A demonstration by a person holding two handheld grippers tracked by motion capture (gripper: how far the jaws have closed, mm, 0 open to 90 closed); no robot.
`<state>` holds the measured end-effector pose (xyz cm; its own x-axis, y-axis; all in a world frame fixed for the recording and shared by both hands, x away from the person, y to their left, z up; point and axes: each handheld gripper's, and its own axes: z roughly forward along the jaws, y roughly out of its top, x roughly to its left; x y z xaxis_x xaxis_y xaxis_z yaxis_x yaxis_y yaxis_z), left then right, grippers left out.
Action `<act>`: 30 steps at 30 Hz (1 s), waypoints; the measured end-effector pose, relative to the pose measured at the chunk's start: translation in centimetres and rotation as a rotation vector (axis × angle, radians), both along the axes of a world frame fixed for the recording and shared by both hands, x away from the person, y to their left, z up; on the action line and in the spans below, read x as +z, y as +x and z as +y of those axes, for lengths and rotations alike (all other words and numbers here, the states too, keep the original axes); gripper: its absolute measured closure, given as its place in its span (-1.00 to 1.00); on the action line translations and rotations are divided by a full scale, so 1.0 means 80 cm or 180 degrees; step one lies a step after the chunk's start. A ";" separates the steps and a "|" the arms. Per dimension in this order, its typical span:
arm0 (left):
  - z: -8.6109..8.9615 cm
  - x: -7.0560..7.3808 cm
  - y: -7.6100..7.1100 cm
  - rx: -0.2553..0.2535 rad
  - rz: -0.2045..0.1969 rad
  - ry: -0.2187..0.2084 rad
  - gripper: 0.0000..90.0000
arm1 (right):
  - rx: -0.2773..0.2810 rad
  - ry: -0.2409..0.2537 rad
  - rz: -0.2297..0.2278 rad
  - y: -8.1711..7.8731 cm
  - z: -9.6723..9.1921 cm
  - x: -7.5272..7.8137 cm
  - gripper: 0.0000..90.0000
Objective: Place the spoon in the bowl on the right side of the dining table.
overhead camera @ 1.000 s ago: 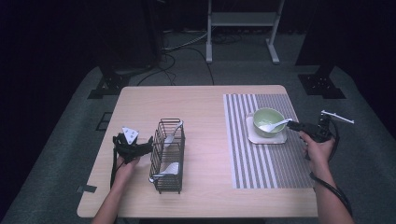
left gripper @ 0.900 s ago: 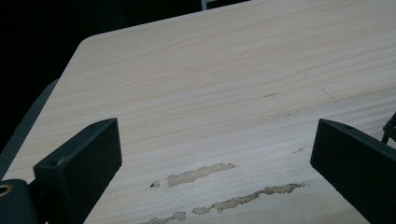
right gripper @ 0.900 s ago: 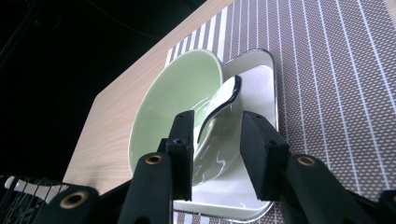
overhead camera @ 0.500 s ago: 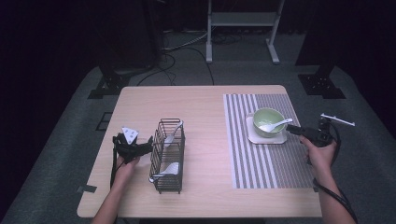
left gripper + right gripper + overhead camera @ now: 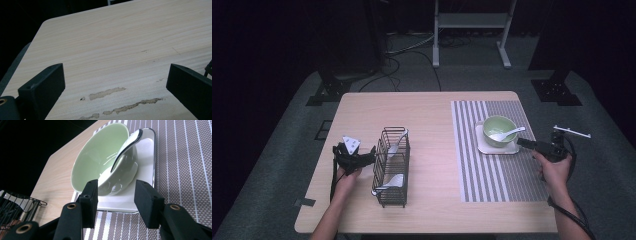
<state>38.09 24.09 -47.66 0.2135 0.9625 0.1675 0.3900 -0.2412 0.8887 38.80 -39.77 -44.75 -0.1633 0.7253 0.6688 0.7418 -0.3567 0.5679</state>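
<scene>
A pale green bowl stands on a white square plate on the striped placemat. A white spoon lies in it, handle over the right rim. My right gripper sits just right of the plate, open, its tips pointing at the bowl and spoon with nothing between them. A black wire basket holding white spoons stands left of centre. My left gripper rests beside the basket's left wall, jaws wide open over bare wood.
The wooden table has scuffed patches under the left gripper. The basket's edge shows at that view's right. Dark floor, cables and a metal stand's legs lie beyond the far edge.
My right gripper has drawn back a little toward the near edge, away from the spoon's handle. The left hand and basket have not moved.
</scene>
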 end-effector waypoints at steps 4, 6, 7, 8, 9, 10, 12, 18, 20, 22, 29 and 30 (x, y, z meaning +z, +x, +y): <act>0.000 0.000 0.000 -0.0002 -0.0002 0.0011 -0.98 | 0.0035 -0.0053 0.0009 -0.004 0.003 -0.001 0.16; 0.000 0.000 0.000 -0.0001 -0.0006 0.0005 -0.98 | 0.0048 -0.0093 0.0001 -0.006 0.004 -0.002 0.15; 0.000 0.000 0.000 -0.0001 -0.0006 0.0004 -0.98 | 0.0060 -0.0110 0.0008 -0.007 0.005 -0.002 0.15; 0.000 0.000 0.000 0.0000 -0.0006 0.0003 -0.98 | 0.0070 -0.0124 0.0016 -0.008 0.006 -0.002 0.15; 0.000 0.000 0.000 0.0001 -0.0006 0.0004 -0.98 | 0.0076 -0.0140 0.0013 -0.009 0.006 -0.002 0.14; 0.000 0.000 0.000 0.0001 -0.0006 0.0005 -0.98 | 0.0086 -0.0158 0.0009 -0.010 0.007 -0.002 0.14; 0.000 0.000 0.000 0.0001 -0.0005 0.0007 -0.98 | 0.0103 -0.0167 -0.0009 -0.012 0.008 -0.001 0.13; -0.001 0.000 0.000 0.0002 -0.0010 0.0013 -0.98 | 0.0181 -0.0237 -0.0027 -0.020 0.015 -0.002 0.11; -0.001 0.000 0.000 0.0000 -0.0015 0.0015 -0.98 | 0.0208 -0.0254 -0.0028 -0.023 0.017 -0.003 0.10; -0.001 0.000 0.000 0.0001 -0.0014 0.0015 -0.98 | 0.0236 -0.0280 -0.0023 -0.025 0.020 -0.005 0.10; -0.001 0.000 0.000 0.0001 -0.0016 0.0017 -0.98 | 0.0319 -0.0354 -0.0037 -0.032 0.028 -0.008 0.10; -0.001 0.000 0.000 0.0000 -0.0014 0.0022 -0.98 | 0.0332 -0.0350 -0.0033 -0.033 0.029 -0.008 0.10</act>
